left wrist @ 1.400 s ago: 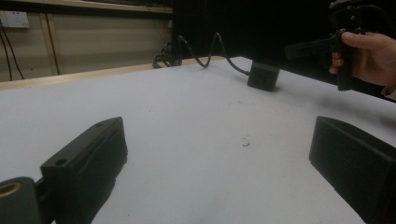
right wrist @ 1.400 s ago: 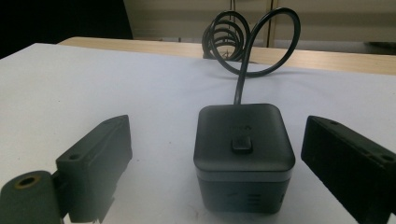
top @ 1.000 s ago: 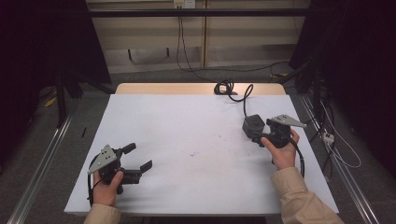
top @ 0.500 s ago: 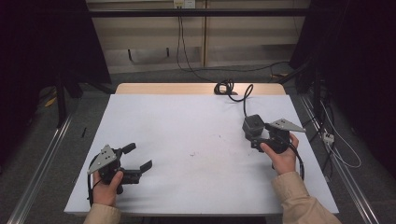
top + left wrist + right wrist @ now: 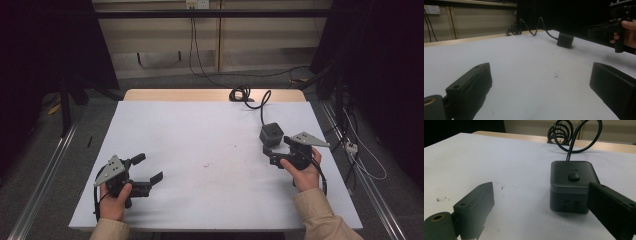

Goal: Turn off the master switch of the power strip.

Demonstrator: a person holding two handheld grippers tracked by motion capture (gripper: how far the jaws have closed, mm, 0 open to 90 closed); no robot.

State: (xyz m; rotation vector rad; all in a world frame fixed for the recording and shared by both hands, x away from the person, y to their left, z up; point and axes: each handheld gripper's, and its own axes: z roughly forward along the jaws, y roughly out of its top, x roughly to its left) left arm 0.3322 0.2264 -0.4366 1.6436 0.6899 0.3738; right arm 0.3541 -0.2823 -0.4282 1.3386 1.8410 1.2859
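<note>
While the right gripper [image 5: 274, 152] stands open just beside the dark grey cube-shaped plastic power socket [image 5: 572, 185], an off-centre close could shove it sideways, its black coiled cable [image 5: 564, 135] dragging.

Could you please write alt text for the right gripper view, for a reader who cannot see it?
A dark cube power strip with a button on top sits on a white table, just ahead of the open right gripper, whose right jaw overlaps its corner. Its black cable coils away towards the table's far edge.

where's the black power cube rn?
High view: the power cube sits on the table's far right, just ahead of the right gripper, untouched.
</note>
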